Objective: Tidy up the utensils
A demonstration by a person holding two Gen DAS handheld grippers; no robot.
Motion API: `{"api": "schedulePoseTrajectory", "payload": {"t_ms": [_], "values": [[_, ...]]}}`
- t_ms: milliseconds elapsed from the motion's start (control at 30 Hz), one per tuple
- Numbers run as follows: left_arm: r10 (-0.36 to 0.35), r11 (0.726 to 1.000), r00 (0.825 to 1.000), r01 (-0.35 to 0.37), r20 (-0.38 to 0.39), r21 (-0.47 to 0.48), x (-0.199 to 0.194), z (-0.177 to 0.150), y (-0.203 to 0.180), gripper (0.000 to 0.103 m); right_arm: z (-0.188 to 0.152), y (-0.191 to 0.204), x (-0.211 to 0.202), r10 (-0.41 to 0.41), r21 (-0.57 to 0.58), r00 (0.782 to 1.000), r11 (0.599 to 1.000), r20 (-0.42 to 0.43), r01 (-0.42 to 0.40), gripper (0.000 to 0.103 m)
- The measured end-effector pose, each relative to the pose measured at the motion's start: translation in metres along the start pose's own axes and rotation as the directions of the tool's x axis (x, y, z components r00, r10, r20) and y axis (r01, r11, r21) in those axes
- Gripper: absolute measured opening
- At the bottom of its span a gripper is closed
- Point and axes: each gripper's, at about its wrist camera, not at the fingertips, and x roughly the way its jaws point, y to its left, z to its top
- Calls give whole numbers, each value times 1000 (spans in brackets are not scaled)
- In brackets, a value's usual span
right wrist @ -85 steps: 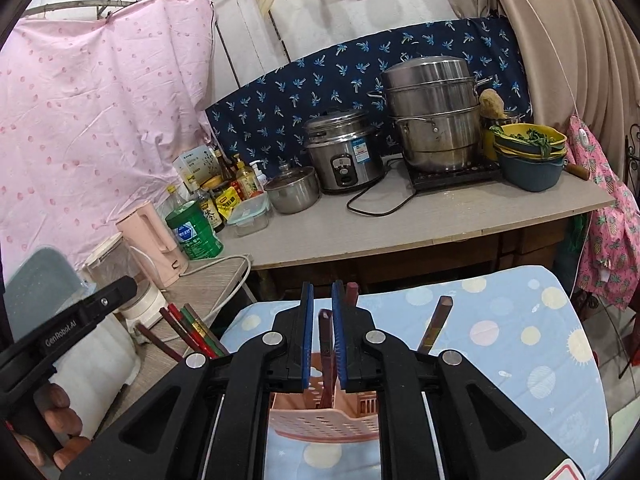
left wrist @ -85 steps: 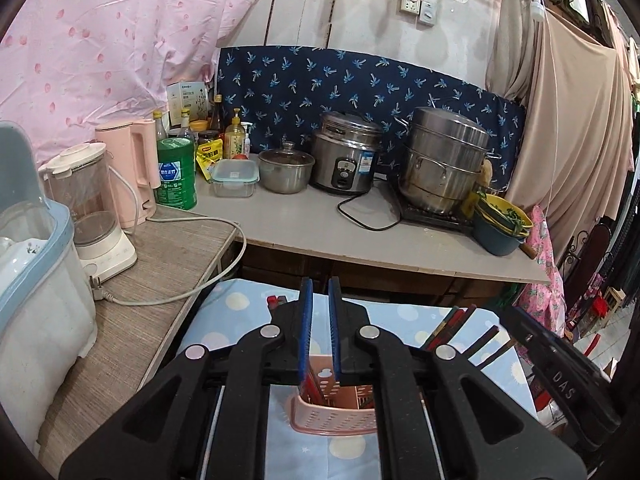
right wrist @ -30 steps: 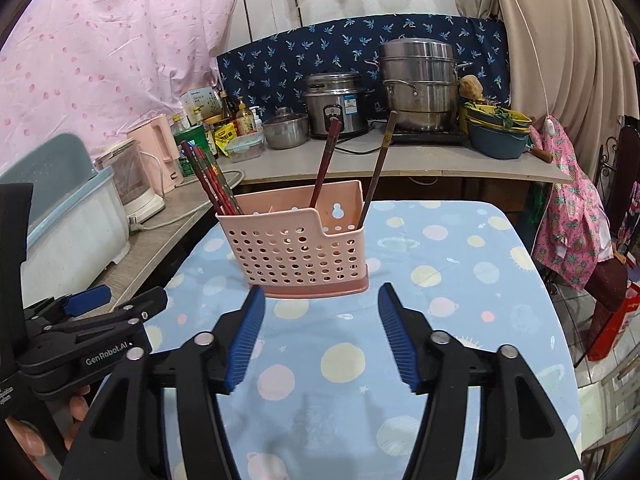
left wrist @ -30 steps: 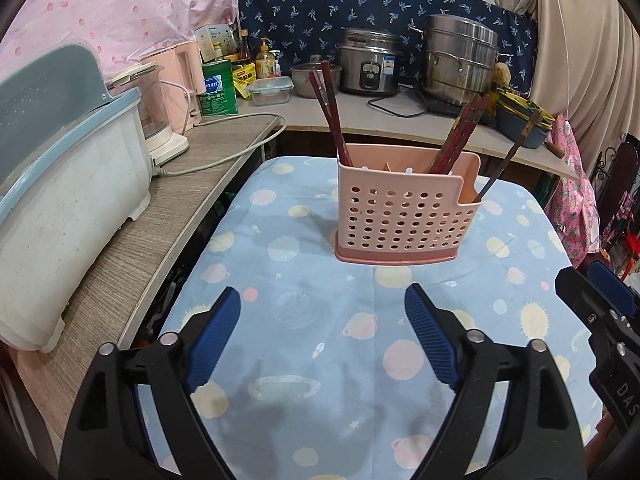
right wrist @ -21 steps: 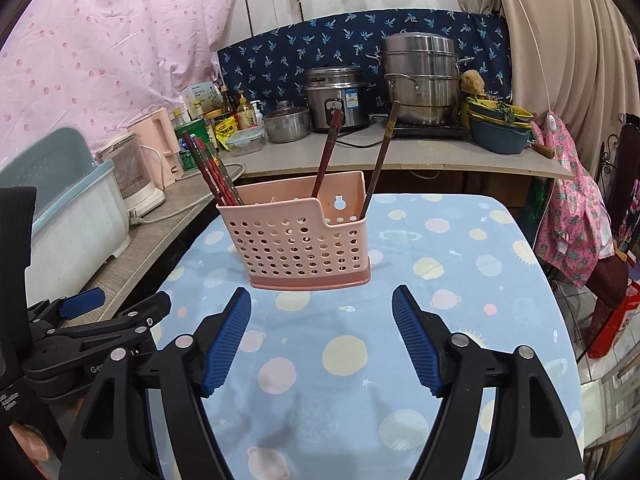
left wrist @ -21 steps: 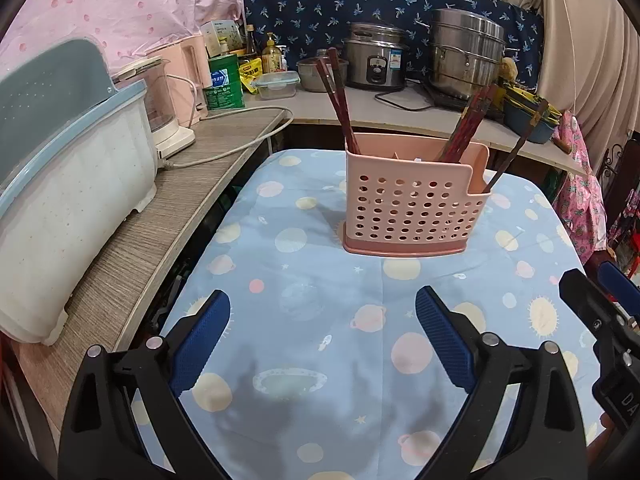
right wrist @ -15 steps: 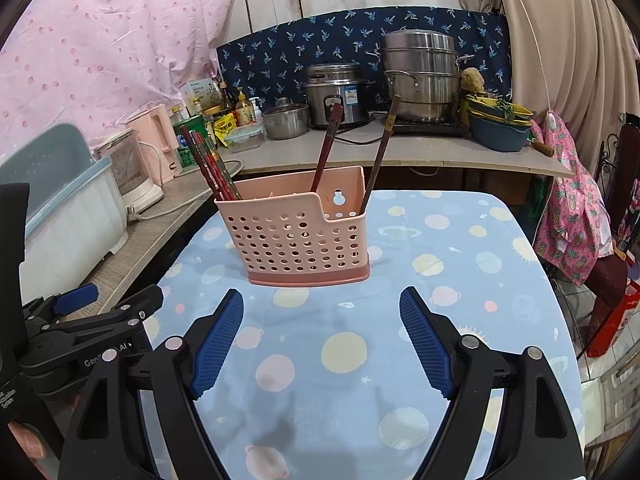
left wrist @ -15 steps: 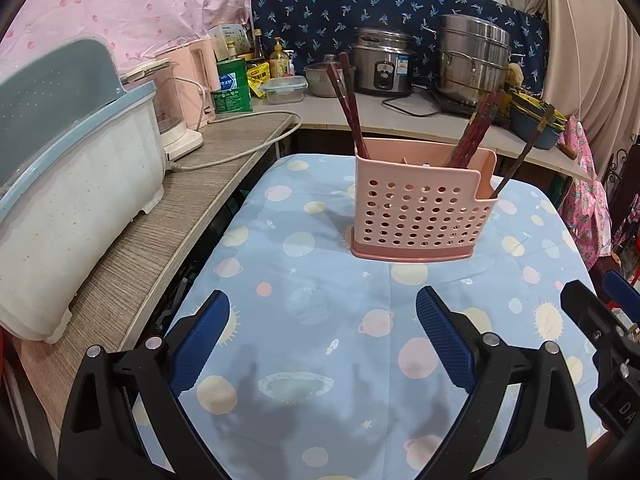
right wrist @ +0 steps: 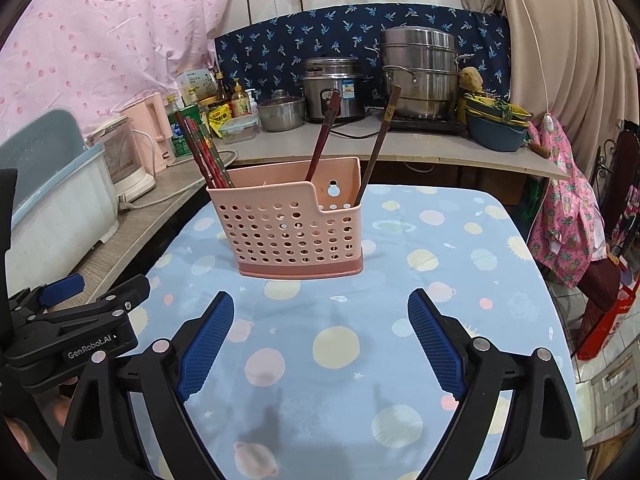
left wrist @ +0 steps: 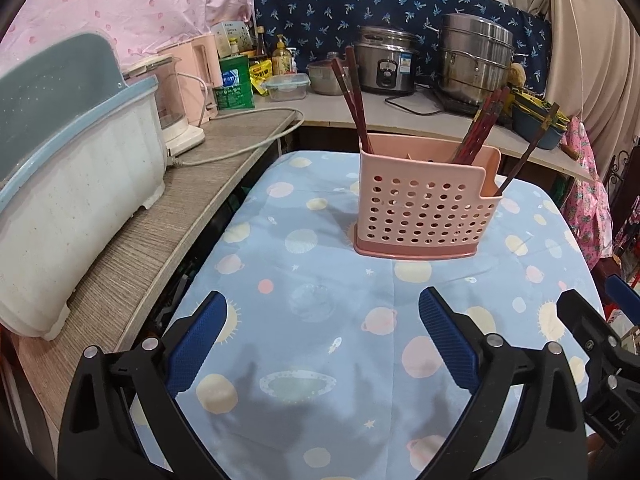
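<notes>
From the left wrist we see the pink utensil basket (left wrist: pixel 426 204) upright mid-tabletop (left wrist: pixel 280 280), its perforated wall hiding the chopsticks' (left wrist: pixel 354 96) lower ends; bare cloth lies before it, and our left claw (left wrist: pixel 322 340), jaws just widened, holds nothing. From the right wrist the basket (right wrist: pixel 292 224) stands well inside the tabletop's edges, while our right claw (right wrist: pixel 320 340) has just been opening, empty and touching nothing.

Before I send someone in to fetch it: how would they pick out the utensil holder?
Find the table with the blue planet-print cloth. The utensil holder stands alone near its far end, in front of the kitchen counter. It is a pink plastic basket full of round holes, with dark chopsticks sticking out.
</notes>
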Motion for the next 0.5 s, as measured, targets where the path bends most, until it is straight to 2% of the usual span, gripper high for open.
{"api": "schedulePoseTrajectory", "payload": {"t_ms": [133, 500], "values": [[11, 1000, 1000, -11, -23, 16, 3, -1, -2, 94, -1, 1, 2, -4, -3, 1000, 1000, -2, 4, 95], [38, 999, 997, -37, -72, 18, 14, -4, -2, 95, -4, -1, 9, -17, 6, 1000, 1000, -23, 17, 96]]}}
